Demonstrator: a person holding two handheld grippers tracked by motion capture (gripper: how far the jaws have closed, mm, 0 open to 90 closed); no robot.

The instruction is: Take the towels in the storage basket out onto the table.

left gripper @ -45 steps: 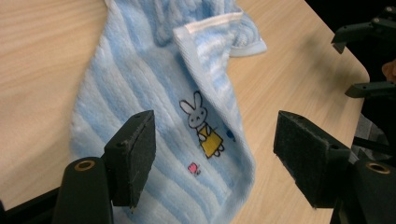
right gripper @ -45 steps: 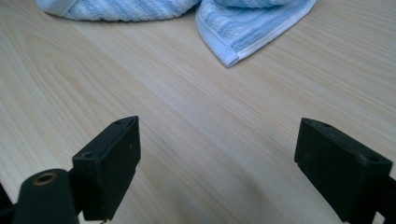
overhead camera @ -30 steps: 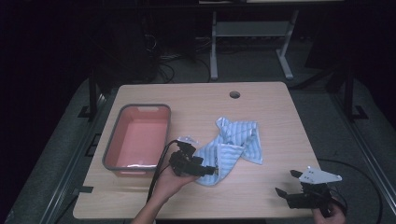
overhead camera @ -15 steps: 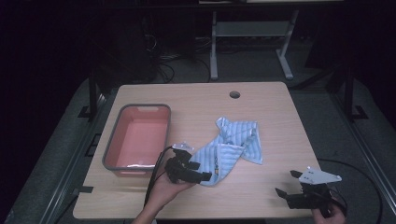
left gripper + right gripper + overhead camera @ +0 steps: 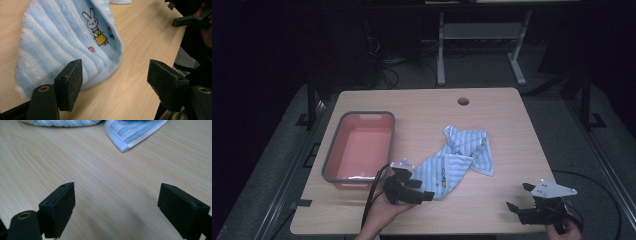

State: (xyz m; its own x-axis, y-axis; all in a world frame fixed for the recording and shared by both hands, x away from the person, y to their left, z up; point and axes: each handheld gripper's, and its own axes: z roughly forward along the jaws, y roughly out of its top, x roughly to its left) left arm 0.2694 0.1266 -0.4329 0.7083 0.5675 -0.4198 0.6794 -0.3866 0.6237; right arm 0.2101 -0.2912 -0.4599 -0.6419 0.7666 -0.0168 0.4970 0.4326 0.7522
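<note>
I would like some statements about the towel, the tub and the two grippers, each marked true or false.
1. The striped towel lies inside the pink tub. False: it lies on the table, to the right of the tub.
2. The left gripper has open jaws with nothing clamped. True.
3. The towel carries a rabbit picture. True.
4. The right gripper holds a towel corner. False: its jaws stand open over bare table, apart from the towel.
5. The tub is full of objects. False: the tub looks empty.
</note>
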